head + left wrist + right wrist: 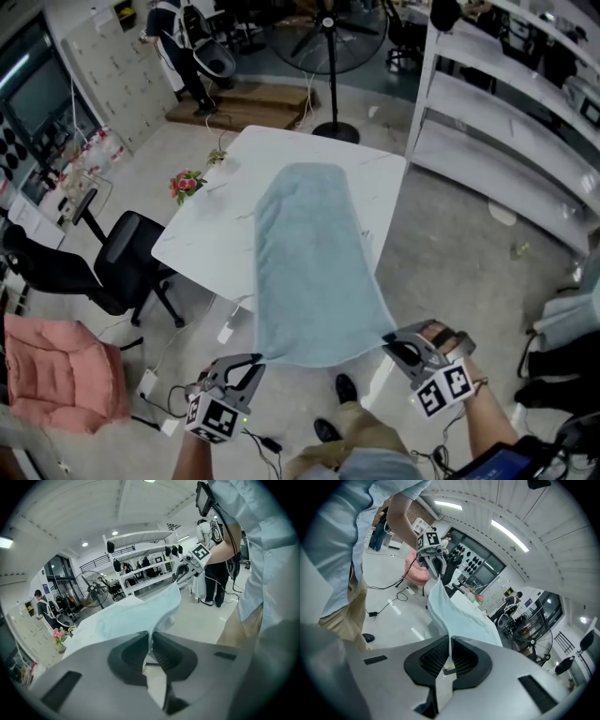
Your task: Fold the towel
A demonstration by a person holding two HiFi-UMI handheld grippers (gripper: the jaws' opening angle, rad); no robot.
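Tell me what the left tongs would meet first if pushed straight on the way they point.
Probably the towel they clamp: it stretches ahead from the left tongs toward the white table, whose near edge likely comes next. Depth is unclear.

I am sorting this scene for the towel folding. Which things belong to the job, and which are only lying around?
For the job: towel; table under its far end; left gripper and right gripper, each shut on a near corner of the towel.

Just around: flowers, black chair, pink cushion, fan, shelves.
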